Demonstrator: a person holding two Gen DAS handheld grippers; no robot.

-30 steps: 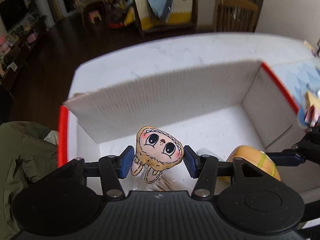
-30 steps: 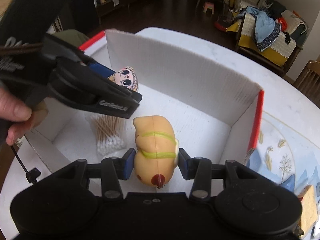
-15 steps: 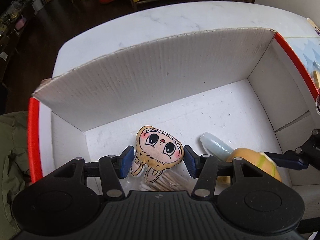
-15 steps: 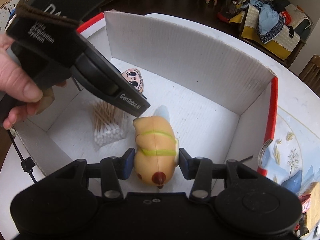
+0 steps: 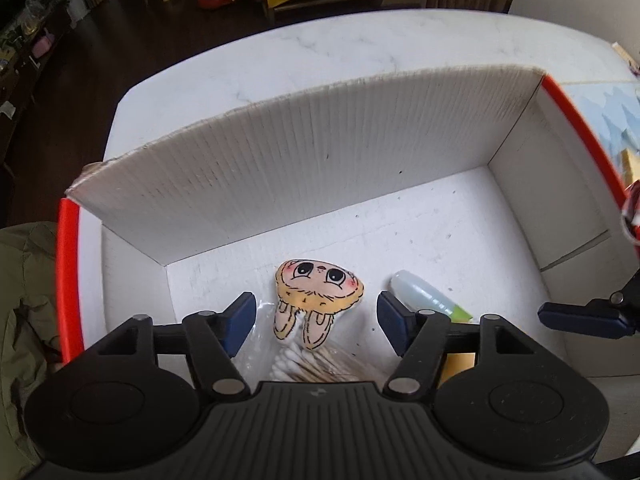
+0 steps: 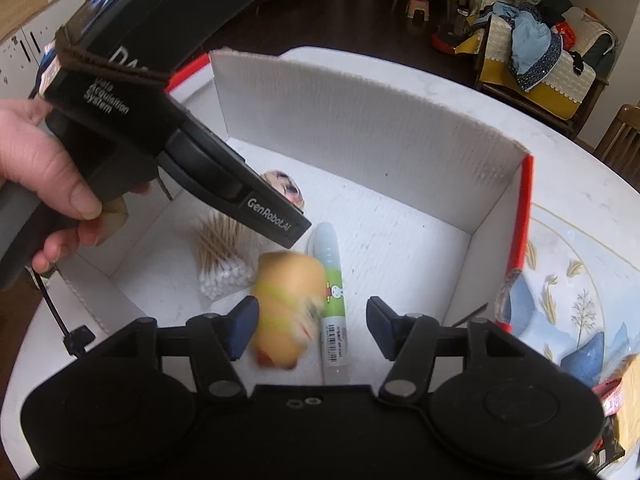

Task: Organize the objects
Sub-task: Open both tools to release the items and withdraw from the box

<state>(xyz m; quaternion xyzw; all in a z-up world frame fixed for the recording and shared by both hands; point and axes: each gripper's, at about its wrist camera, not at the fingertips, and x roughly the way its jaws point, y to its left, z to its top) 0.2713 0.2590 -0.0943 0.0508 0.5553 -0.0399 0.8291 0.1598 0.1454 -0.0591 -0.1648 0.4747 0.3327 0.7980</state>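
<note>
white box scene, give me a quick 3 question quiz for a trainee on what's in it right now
1. True or false: the left gripper is clamped on the flat doll charm.
2. Which item lies directly beside the yellow plush toy on the floor of the white box? A) the green and white tube B) a spoon C) a red cup
3. Name the bundle lying in the box's near left corner in the right wrist view.

Key
1. False: its jaws are opening and the pads stand clear of the charm.
2. A
3. The bag of cotton swabs.
</note>
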